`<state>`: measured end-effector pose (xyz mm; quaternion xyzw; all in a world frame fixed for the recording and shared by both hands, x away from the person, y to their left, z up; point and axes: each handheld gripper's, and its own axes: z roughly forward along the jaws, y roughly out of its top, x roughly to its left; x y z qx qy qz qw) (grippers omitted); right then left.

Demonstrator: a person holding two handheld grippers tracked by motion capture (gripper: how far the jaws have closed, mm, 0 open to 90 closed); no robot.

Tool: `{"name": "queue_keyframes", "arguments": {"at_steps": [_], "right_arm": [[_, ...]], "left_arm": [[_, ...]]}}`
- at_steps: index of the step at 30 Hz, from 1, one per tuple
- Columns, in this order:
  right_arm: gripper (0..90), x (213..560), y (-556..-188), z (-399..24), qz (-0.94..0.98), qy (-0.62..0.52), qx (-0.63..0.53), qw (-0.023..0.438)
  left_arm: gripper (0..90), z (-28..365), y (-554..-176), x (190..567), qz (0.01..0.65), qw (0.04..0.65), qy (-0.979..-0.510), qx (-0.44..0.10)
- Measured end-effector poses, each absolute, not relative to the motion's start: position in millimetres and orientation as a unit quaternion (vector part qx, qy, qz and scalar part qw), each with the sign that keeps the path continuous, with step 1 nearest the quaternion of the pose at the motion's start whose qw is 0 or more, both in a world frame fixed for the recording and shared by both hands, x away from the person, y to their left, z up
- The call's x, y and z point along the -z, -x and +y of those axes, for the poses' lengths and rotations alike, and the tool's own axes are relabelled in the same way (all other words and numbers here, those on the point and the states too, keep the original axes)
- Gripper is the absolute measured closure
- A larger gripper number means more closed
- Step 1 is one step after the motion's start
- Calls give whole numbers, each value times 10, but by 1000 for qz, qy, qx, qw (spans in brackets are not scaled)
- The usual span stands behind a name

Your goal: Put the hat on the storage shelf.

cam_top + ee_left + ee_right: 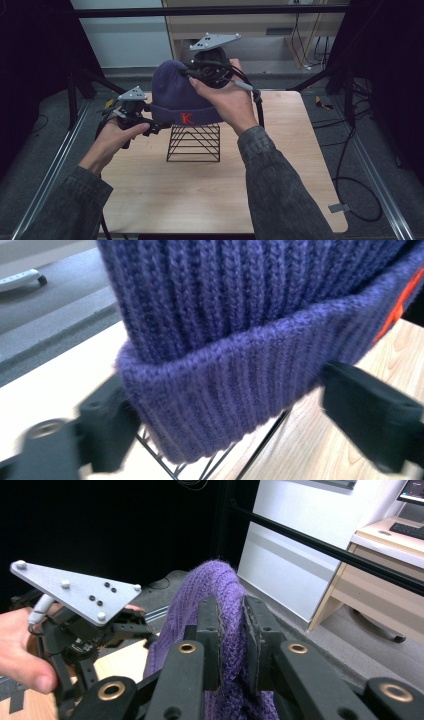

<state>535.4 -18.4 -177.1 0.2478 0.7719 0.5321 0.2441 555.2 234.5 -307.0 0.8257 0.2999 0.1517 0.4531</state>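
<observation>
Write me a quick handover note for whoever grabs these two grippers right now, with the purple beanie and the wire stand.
Right gripper: shut, pinching a fold of the purple beanie near its crown, holding it up.
Left gripper: jaws wide, either side of the beanie's folded cuff; pads do not look to be pressing on it.
Black wire stand: on the wooden table, under the beanie. The cuff, with its red K, hangs at the stand's top.
Done: beanie gripped by the right gripper over the stand.
Left: probably grip the cuff with the left gripper, then settle or lift the beanie; which one is unclear.

Left gripper (152,126) held level, jaws spread wide, right gripper (231,640) raised higher, jaws clamped shut, forearms outstretched
</observation>
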Motion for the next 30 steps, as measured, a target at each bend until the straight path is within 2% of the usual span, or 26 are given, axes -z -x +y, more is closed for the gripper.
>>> {"name": "queue_keyframes", "arguments": {"at_steps": [2, 3, 4, 6, 9, 17, 30], "right_arm": [[791, 1781, -5359, -196, 772, -250, -531, 245], [791, 1788, -5365, -210, 773, -250, -530, 245], [791, 1794, -5371, -222, 772, -252, -530, 245], [791, 1805, -5383, -242, 772, -254, -529, 244], [790, 1838, -5417, -287, 771, -261, -526, 245], [787, 1968, -5592, -429, 767, -292, -514, 248], [783, 2081, -5737, -423, 768, -309, -505, 244]], "left_arm": [[335, 2334, -5540, 3060, 292, 451, -828, -160], [456, 2329, -5533, 3054, 289, 448, -830, -166], [516, 2325, -5531, 3050, 289, 447, -830, -168], [609, 2317, -5529, 3042, 293, 449, -827, -168], [678, 2314, -5525, 3032, 296, 446, -826, -176], [700, 2385, -5479, 2959, 314, 447, -814, -197], [701, 2400, -5490, 2968, 321, 436, -815, -206]]}}
